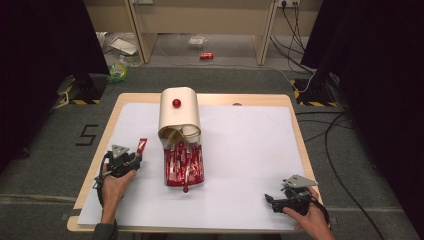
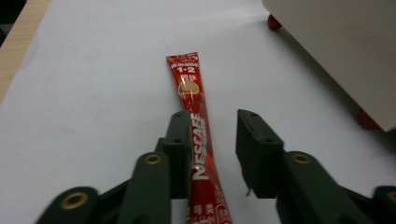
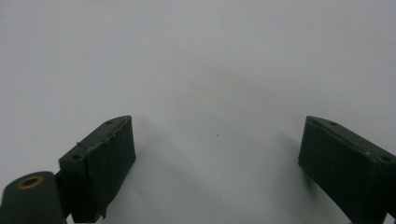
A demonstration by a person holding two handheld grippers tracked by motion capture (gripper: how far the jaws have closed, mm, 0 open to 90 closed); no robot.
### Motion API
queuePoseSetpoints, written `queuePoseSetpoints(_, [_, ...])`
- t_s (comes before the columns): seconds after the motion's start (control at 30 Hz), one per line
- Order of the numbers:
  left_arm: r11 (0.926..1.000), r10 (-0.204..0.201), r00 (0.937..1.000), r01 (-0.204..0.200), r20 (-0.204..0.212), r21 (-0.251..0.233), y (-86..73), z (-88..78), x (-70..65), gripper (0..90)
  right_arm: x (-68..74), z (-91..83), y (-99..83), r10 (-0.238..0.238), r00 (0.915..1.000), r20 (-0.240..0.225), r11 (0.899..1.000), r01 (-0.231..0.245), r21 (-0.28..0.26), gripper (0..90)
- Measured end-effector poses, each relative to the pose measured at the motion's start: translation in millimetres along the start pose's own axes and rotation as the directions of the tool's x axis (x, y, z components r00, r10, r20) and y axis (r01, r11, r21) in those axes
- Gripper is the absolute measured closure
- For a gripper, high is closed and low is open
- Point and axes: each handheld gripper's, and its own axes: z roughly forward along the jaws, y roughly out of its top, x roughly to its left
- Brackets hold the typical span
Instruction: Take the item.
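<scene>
A red Nescafe coffee stick (image 2: 195,116) lies lengthwise between the jaws of my left gripper (image 2: 212,116), against the left jaw, with a gap to the right jaw. That gripper is open. From above, the stick (image 1: 142,145) pokes out ahead of the left gripper (image 1: 136,159) at the table's left. A cream box (image 1: 179,117) with a red knob (image 1: 176,103) stands in the middle, its red drawer (image 1: 183,165) pulled out and full of several sticks. My right gripper (image 1: 268,198) rests at the front right, open wide over bare white paper (image 3: 217,70).
White paper (image 1: 240,150) covers the wooden table (image 1: 98,150). The cream box's side (image 2: 341,51) and its red feet (image 2: 274,22) are close on the right in the left gripper view. Cables and a red can (image 1: 206,55) lie on the floor beyond.
</scene>
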Motion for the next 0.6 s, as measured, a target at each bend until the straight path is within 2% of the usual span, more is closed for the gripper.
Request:
queuePoseSetpoints(0.13, [0.9996, -0.017, 0.9998, 0.017, 0.008, -0.023, 2.0, -5.2, -0.9, 46.5, 0.0, 0.0, 0.0, 0.0, 1.0, 0.0, 1.0, 0.0, 0.0, 11.2])
queuePoseSetpoints(0.4, [0.9992, -0.022, 0.9993, 0.023, 0.029, -0.032, 1.4, -13.1, -0.8, 33.7, 0.1, -0.1, 0.0, 0.0, 1.0, 0.0, 1.0, 0.0, 0.0, 11.2])
queuePoseSetpoints(0.53, [0.9985, -0.03, 0.9985, 0.032, 0.046, -0.044, 1.9, -17.9, -1.6, 24.6, 0.0, 0.0, 0.0, -0.001, 1.0, 0.0, 1.0, 0.001, -0.001, 11.2])
queuePoseSetpoints(0.6, [0.9983, -0.028, 0.9984, 0.03, 0.05, -0.05, 2.2, -20.5, -3.1, 16.4, 0.0, 0.0, 0.0, -0.001, 1.0, 0.0, 1.0, 0.001, -0.001, 11.2])
